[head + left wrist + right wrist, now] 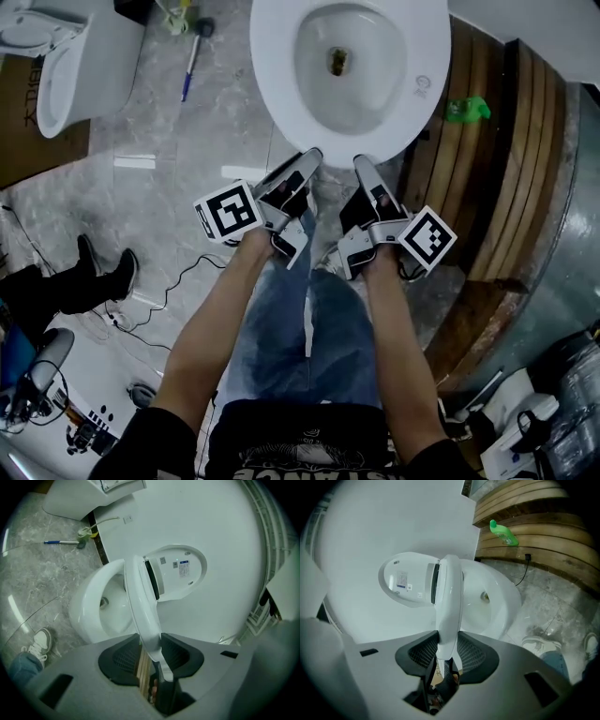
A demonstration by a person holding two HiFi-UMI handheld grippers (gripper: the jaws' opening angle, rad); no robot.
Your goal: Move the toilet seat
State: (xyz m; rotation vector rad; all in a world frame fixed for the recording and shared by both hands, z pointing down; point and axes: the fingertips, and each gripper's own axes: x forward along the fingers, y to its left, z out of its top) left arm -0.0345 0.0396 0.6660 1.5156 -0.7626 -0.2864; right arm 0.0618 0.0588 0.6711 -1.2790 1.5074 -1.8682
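Observation:
The white toilet seat (281, 66) rings the bowl at the top of the head view. My left gripper (314, 155) and right gripper (361, 161) sit side by side at its front edge. In the left gripper view the seat (140, 602) stands tilted up between the bowl (89, 606) and the raised lid (183, 571), and its rim runs into my left gripper (152, 653), whose pads press on it. The right gripper view shows the same: the seat (450, 602) is clamped in my right gripper (446, 656), with the lid (405, 581) on its left and the bowl (497, 602) on its right.
A second toilet (56, 56) stands at the far left, with a blue-handled tool (192, 61) on the marble floor near it. A green bottle (467, 110) lies on the curved wooden platform (506, 141) to the right. Black boots (103, 277) and cables lie at the left.

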